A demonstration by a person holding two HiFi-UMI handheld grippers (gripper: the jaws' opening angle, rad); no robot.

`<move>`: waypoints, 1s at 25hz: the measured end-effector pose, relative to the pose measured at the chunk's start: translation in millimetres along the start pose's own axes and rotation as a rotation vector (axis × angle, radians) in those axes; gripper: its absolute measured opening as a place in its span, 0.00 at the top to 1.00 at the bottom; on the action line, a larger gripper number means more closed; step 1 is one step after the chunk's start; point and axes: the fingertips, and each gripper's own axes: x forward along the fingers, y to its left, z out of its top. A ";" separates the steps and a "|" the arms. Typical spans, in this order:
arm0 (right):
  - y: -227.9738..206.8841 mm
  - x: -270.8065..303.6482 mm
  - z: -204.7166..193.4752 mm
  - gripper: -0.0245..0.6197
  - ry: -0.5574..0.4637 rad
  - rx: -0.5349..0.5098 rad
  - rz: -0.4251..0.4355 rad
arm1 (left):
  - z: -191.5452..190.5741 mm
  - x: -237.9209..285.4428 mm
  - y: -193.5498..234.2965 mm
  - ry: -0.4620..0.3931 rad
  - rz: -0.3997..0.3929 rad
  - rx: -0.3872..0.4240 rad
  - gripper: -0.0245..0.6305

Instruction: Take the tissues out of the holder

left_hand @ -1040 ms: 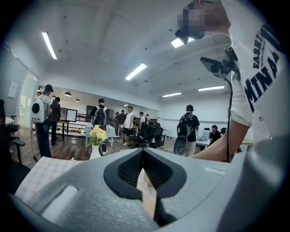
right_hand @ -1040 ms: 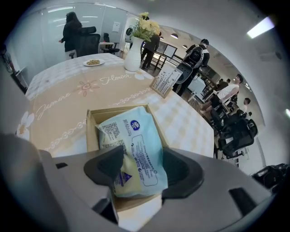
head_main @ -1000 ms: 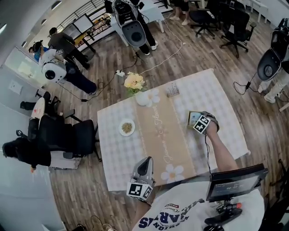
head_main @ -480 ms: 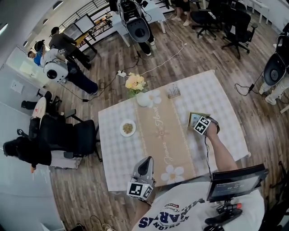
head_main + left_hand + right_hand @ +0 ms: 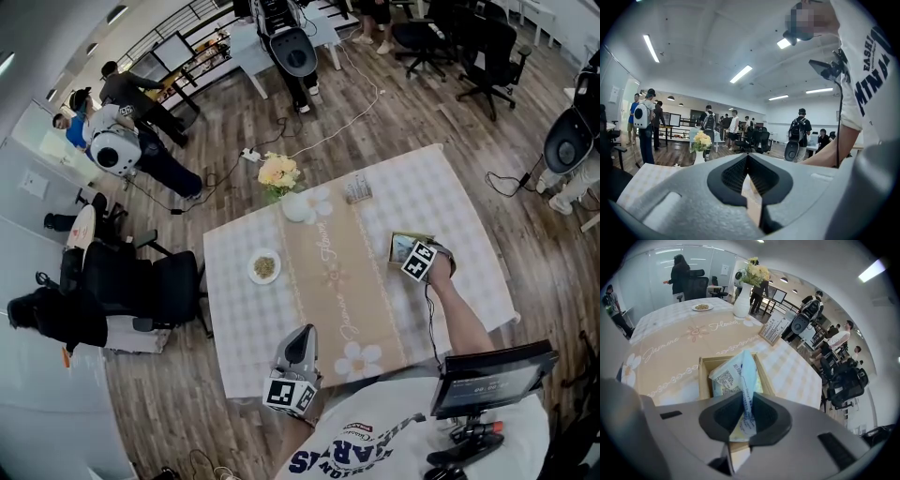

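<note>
Checked table (image 5: 441,202): right claw (image 5: 746,401) steeply down, jaws just closing onto tissue pack (image 5: 729,376); left claw (image 5: 749,183) closed, level.

The right gripper (image 5: 746,420) has just been closing its jaws, and now they pinch the upper fold of the tissue pack (image 5: 736,373), which stands up out of the holder (image 5: 701,380). Far behind the table (image 5: 431,187), the person (image 5: 302,89) with the round grey device on the back has stepped a little further away, toward the top edge of the head view.
</note>
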 end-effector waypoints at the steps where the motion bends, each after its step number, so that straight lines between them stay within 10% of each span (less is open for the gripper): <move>1: -1.7 -4.2 2.0 0.88 -0.015 -0.003 -0.011 | 0.4 0.8 -0.6 -0.001 -0.002 0.002 0.96; 25: -55.4 -272.0 80.3 0.88 -0.377 -0.012 -0.381 | 25.6 29.1 -42.0 -0.076 -0.214 0.027 0.96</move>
